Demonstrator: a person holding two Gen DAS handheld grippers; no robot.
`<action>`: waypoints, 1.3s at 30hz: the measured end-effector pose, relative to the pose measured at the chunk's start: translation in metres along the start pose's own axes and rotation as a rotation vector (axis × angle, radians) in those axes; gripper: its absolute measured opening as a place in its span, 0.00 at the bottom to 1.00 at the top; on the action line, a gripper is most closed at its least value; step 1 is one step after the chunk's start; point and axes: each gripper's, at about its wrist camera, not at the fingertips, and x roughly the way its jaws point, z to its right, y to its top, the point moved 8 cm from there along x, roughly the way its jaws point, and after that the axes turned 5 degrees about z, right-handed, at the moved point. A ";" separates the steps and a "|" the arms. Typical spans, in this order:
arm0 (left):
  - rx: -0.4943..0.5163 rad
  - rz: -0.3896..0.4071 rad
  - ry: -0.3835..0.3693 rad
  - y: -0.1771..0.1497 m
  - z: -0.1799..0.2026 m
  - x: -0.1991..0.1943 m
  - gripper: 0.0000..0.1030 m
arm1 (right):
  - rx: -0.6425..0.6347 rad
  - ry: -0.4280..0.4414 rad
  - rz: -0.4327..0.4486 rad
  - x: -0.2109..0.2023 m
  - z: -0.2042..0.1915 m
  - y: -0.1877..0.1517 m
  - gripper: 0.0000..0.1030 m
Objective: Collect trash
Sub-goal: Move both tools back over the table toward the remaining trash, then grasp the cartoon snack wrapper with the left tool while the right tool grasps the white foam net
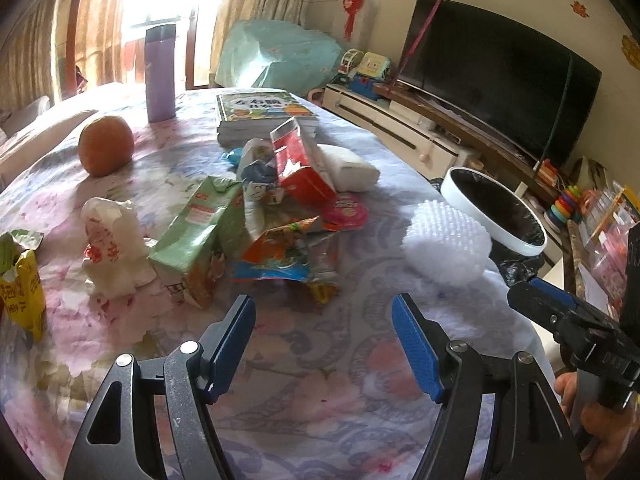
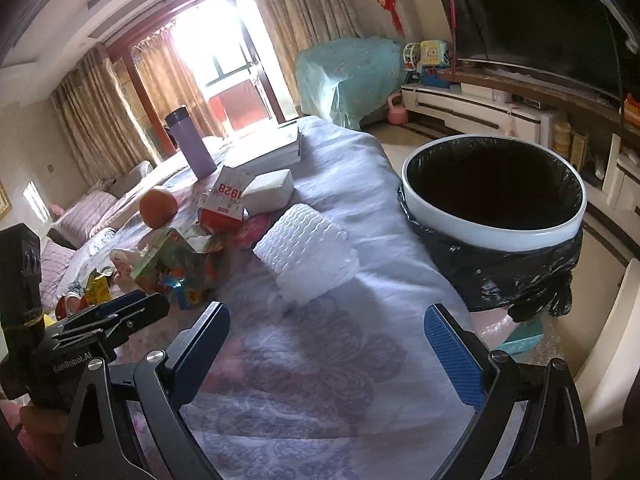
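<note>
Crumpled wrappers and cartons [image 1: 256, 216] heap mid-surface [image 1: 304, 380], white foam [image 2: 306, 246] near its edge beside the black-lined bin [image 2: 494, 216]. Both tools, left tool [image 1: 324, 340] and right tool [image 2: 326, 354], hang released, empty.

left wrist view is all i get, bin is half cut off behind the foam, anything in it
Observer: From the right wrist view the bin looks dark inside its black liner; I can't tell if anything is in it.
Operator: is it on the table
Observer: No, it stands beside the table edge, past the white foam piece.
Operator: right fingers holding anything
Observer: No, the right gripper is open and empty over the tablecloth.
</note>
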 end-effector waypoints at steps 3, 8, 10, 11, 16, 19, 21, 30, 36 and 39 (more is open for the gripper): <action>-0.002 -0.008 0.005 0.003 -0.004 0.007 0.68 | 0.008 0.001 -0.008 0.004 -0.002 -0.002 0.96; -0.002 -0.031 0.039 0.006 -0.011 0.023 0.68 | -0.008 0.001 -0.012 0.008 -0.004 0.001 0.96; 0.001 -0.037 0.042 0.009 -0.012 0.028 0.68 | -0.009 0.002 -0.015 0.010 -0.005 0.002 0.96; 0.005 -0.038 0.044 0.012 -0.012 0.031 0.68 | -0.011 0.003 -0.016 0.012 -0.005 0.002 0.96; 0.023 -0.045 0.062 0.019 -0.012 0.044 0.68 | -0.007 0.023 -0.035 0.023 -0.006 0.006 0.96; 0.021 -0.055 0.067 0.022 -0.014 0.055 0.67 | -0.008 0.027 -0.048 0.032 -0.006 0.007 0.96; 0.019 -0.059 0.066 0.023 -0.015 0.061 0.67 | -0.002 0.038 -0.063 0.040 -0.006 0.009 0.96; -0.030 -0.124 0.012 0.018 -0.021 0.089 0.16 | -0.029 0.069 -0.122 0.059 -0.011 0.004 0.44; -0.025 -0.088 -0.012 0.021 -0.021 0.079 0.08 | -0.042 0.068 -0.099 0.048 -0.012 0.005 0.33; -0.022 -0.067 -0.026 0.022 -0.018 0.068 0.07 | -0.046 0.061 -0.084 0.041 -0.012 0.007 0.30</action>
